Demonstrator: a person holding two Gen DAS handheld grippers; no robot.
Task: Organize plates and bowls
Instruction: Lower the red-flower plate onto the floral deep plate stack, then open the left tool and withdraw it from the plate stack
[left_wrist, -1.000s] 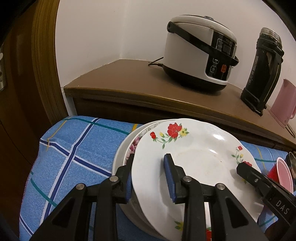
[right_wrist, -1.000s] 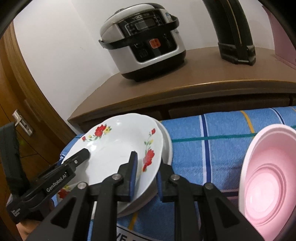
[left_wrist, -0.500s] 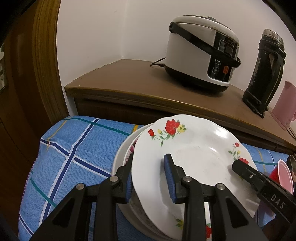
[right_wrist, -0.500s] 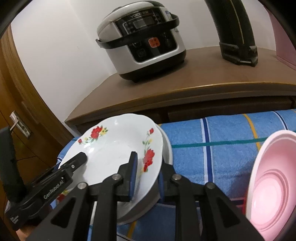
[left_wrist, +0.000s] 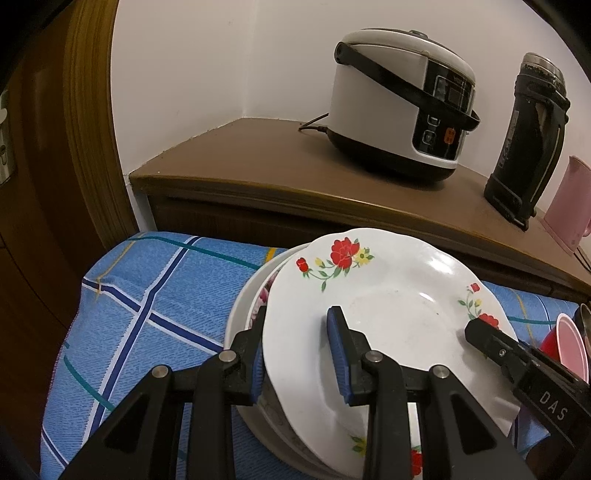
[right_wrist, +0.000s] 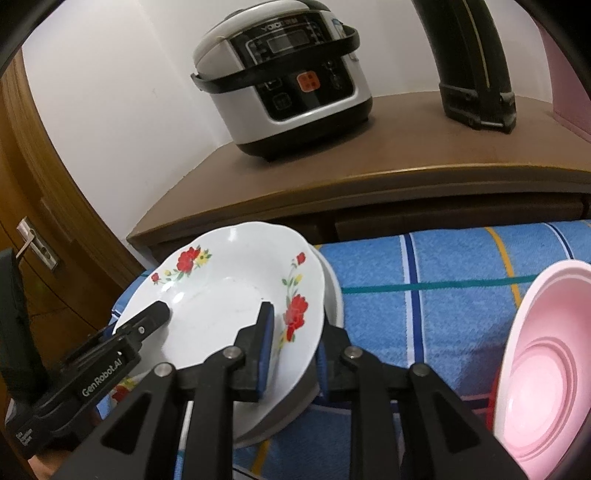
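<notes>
A white plate with red flowers (left_wrist: 391, 306) is held tilted above a stack of white dishes (left_wrist: 245, 306) on the blue checked cloth. My left gripper (left_wrist: 297, 350) is shut on the plate's left rim, one finger under, one on top. My right gripper (right_wrist: 295, 339) is shut on the plate's right rim (right_wrist: 303, 295). The stack also shows in the right wrist view (right_wrist: 334, 291). Each gripper's finger shows in the other's view. A pink bowl (right_wrist: 550, 373) stands on edge at the right.
A wooden cabinet (left_wrist: 280, 181) behind the cloth carries a rice cooker (left_wrist: 399, 99), a black thermos (left_wrist: 528, 140) and a pink jug (left_wrist: 572, 199). A red cup (left_wrist: 569, 343) lies at the right. A wooden door (right_wrist: 33, 236) is at the left.
The flowered plate has risen a little and tilted up off the stack, held by both grippers. The grips are unchanged.
</notes>
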